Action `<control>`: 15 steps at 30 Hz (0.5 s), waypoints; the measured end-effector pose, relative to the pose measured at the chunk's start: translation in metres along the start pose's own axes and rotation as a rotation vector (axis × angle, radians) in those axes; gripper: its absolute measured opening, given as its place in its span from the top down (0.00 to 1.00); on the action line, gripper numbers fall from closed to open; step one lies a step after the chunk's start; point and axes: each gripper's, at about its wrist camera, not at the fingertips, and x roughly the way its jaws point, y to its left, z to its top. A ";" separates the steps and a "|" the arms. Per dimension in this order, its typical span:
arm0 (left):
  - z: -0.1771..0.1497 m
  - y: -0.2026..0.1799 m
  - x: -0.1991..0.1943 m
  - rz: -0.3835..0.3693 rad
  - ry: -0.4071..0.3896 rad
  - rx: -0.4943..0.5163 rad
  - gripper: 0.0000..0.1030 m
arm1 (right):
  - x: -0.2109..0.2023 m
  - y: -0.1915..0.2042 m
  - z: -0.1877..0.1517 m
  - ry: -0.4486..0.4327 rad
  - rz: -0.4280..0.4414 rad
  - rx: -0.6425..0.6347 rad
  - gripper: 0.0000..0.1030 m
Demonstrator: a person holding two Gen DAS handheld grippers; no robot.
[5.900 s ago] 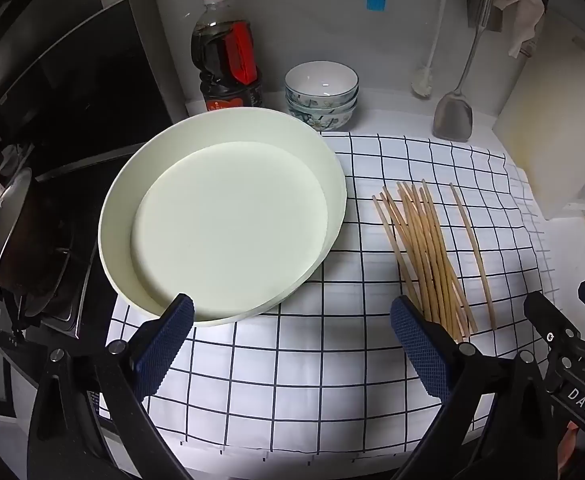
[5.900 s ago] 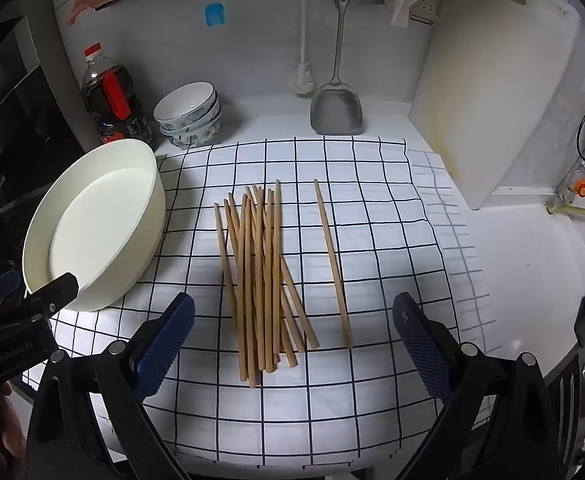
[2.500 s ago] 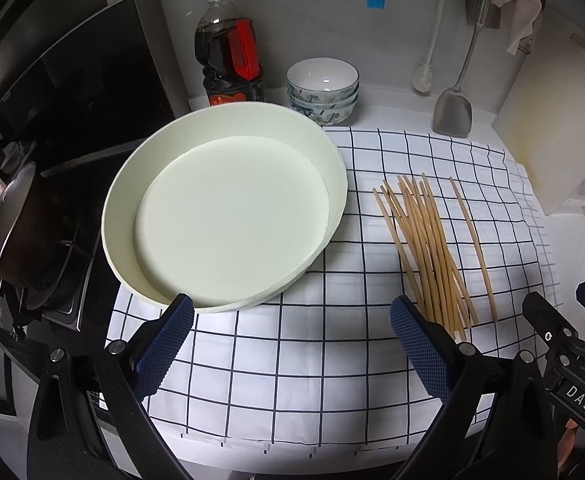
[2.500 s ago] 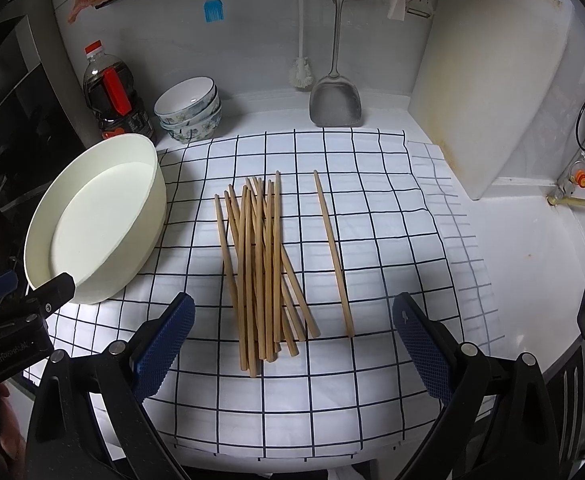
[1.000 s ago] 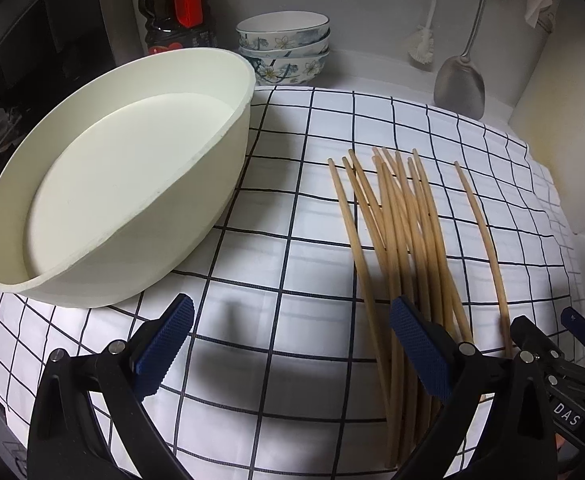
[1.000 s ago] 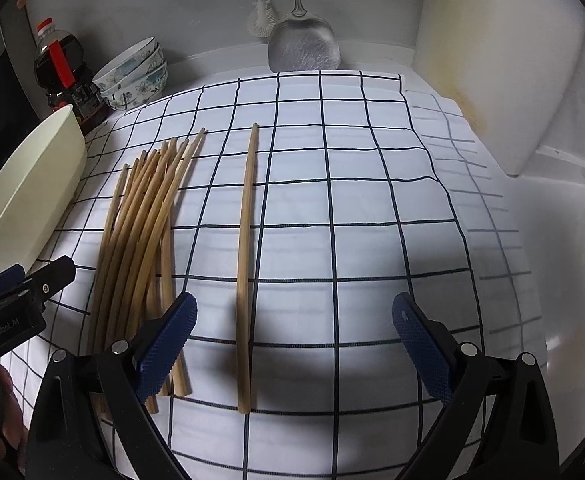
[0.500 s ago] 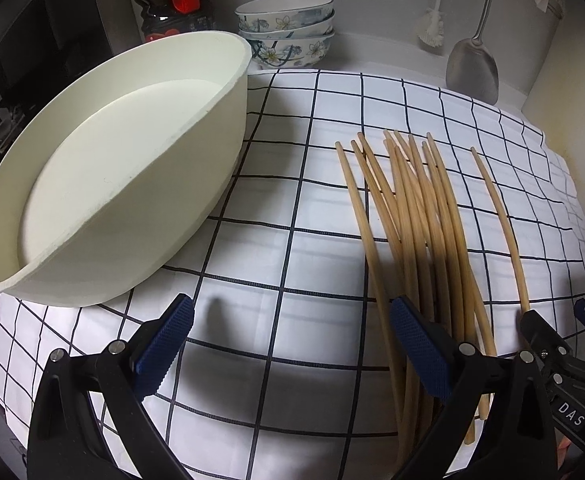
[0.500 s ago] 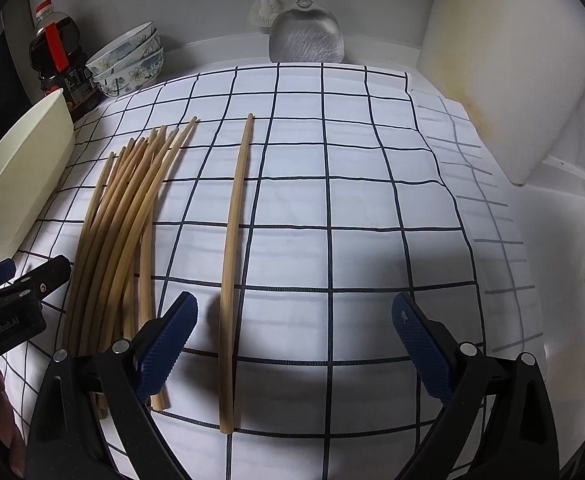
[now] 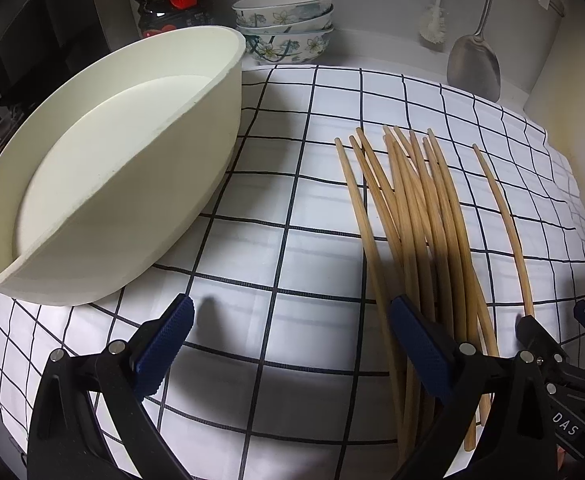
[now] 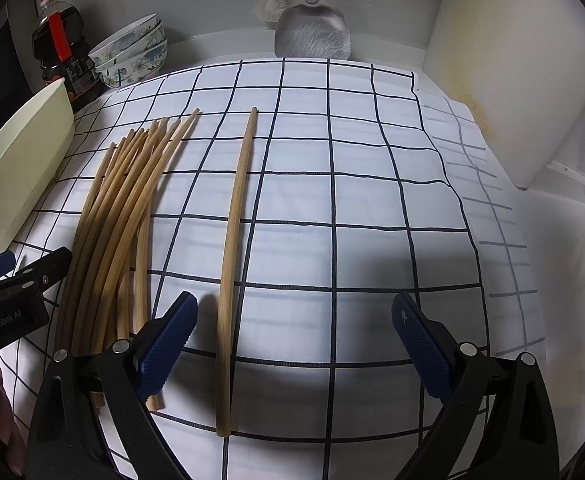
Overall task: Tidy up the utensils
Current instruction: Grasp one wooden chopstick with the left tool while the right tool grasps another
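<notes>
Bamboo-coloured wooden chopsticks (image 9: 416, 216) lie bundled centre-right of your left view; your left tongs (image 9: 290, 344) and right tongs (image 10: 292, 340) both gape, gripping nothing.

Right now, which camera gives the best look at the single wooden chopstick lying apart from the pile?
The right wrist view: the single wooden chopstick runs uncovered from tip to end, between the open right tool's fingers. The left wrist view shows it far right, its near end hidden behind the other tool's black frame.
</notes>
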 end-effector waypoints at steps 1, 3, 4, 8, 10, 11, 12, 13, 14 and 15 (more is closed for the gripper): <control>0.000 -0.001 0.000 0.000 0.000 0.001 0.06 | 0.000 0.000 0.000 0.000 0.000 -0.001 0.09; -0.001 -0.001 0.001 0.003 0.007 0.008 0.06 | 0.000 0.000 0.001 -0.002 -0.001 0.001 0.09; -0.001 -0.001 0.002 0.003 0.009 0.008 0.06 | 0.000 0.000 0.001 -0.002 -0.001 0.000 0.09; -0.003 -0.001 0.006 0.003 0.020 0.003 0.06 | 0.000 -0.001 0.001 -0.002 -0.008 -0.008 0.09; -0.002 -0.001 0.006 0.005 0.020 0.004 0.06 | 0.001 -0.001 0.001 -0.001 -0.009 -0.009 0.09; -0.002 -0.001 0.007 0.006 0.020 0.003 0.06 | 0.001 -0.001 0.001 -0.001 -0.010 -0.008 0.09; -0.001 -0.001 0.007 0.006 0.020 -0.001 0.06 | 0.002 -0.001 0.001 -0.001 -0.009 -0.008 0.09; -0.001 -0.001 0.007 0.006 0.018 -0.004 0.06 | 0.002 -0.001 0.001 -0.003 -0.008 -0.008 0.09; -0.001 -0.001 0.008 0.007 0.015 -0.007 0.06 | 0.001 0.000 0.001 -0.005 -0.007 -0.011 0.09; -0.002 -0.001 0.008 0.008 0.013 -0.009 0.06 | 0.002 0.000 0.001 -0.008 -0.009 -0.016 0.09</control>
